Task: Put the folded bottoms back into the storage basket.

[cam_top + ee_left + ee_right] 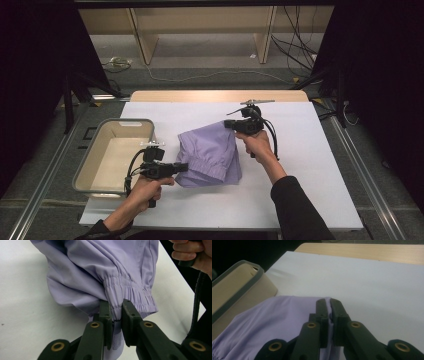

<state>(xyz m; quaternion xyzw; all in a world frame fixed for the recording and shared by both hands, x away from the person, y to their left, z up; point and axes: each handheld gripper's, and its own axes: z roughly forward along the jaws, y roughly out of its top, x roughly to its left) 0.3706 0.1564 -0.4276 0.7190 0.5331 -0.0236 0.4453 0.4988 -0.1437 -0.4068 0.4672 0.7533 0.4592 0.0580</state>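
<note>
A white sheet [300, 165] covers the bench [220, 95], whose bare wooden edge shows along the far side. Beyond it, a grey floor [210, 60] carries loose cables [295, 42] and the pale wooden legs of a shelf unit [145, 45]. Black curtains [30, 75] hang on both sides. Metal rails [45, 170] flank the bench.
</note>
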